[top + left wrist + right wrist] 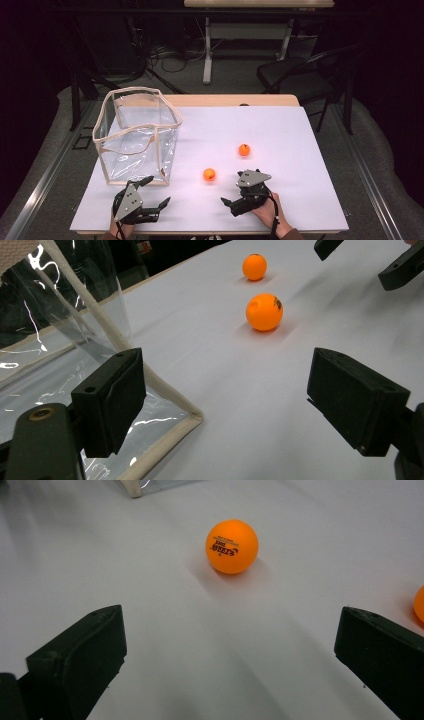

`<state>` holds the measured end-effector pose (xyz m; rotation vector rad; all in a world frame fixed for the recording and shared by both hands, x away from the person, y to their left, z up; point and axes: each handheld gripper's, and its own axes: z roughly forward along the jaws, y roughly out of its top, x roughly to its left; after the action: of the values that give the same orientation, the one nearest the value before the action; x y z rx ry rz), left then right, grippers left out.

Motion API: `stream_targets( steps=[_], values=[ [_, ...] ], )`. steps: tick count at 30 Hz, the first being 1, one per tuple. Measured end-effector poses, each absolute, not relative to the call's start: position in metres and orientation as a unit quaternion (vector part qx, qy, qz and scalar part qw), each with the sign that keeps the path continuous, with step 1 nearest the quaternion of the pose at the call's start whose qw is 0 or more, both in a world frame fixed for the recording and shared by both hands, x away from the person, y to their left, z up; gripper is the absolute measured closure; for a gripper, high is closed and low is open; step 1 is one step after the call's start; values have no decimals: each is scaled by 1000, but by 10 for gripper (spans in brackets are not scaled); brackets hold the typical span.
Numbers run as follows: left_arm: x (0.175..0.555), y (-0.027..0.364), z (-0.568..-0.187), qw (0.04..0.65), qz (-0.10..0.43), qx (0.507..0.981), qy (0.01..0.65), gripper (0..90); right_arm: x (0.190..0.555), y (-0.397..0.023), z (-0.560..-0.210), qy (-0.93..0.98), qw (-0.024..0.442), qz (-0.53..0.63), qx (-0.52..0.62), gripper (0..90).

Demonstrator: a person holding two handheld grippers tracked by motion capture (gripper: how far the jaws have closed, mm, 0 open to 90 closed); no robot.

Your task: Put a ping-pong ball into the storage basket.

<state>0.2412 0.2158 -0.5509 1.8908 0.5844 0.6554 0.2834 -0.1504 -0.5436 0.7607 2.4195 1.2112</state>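
Grippers poised over a white worktop (280, 130), each held by a person at its near edge. The right gripper (239, 194) hovers near the middle of that edge, jaws spread wide and holding nothing; its own view looks between them at the nearer orange ball (232, 546), which rests on the bare surface just ahead and bears dark printed lettering. A second orange ball (244, 149) lies farther in toward the worktop's centre, apart from the first. The left gripper (159, 191) sits toward the near left corner, jaws likewise apart and empty, one of them close beside the bottom corner of a clear plastic bin (137, 137) with cream trim; whether it touches is hard to judge. The bin stands upright along the left edge.
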Motion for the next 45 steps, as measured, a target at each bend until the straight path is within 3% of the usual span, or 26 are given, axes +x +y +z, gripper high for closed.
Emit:
stream_targets(
  steps=[45],
  values=[
    [244,213,-551,504,266,787,236,159,323,-109,-546,851,139,415,289,0]
  ],
)
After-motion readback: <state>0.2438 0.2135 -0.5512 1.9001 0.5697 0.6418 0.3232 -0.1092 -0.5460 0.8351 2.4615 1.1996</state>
